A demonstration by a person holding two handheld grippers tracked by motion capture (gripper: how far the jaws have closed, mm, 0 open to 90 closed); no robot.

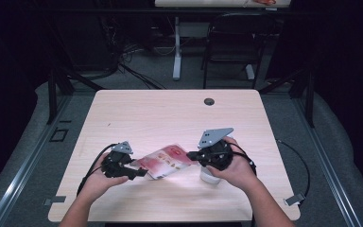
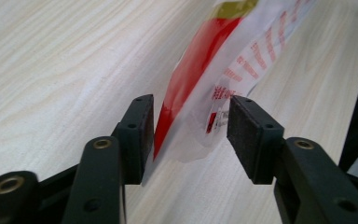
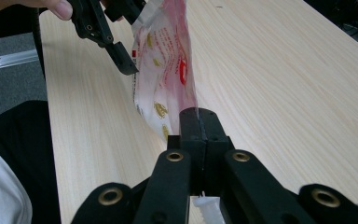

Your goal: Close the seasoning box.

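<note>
With the left gripper (image 1: 139, 173) fingers released around the red-and-white plastic packet (image 1: 166, 161), only the right gripper (image 3: 199, 122) fingers clench it, so it may sag toward the tabletop (image 1: 170, 113) near edge.

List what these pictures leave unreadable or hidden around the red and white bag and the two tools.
- Print on the red and white bag: too small and blurred to read in the left gripper view.
- Bag edge inside the right tool: covered by its shut jaws in the right gripper view.
- White object under the right hand: mostly hidden by hand and tool in the high view.
- Left tool: open astride the bag's corner; contact with one pad unclear.
</note>
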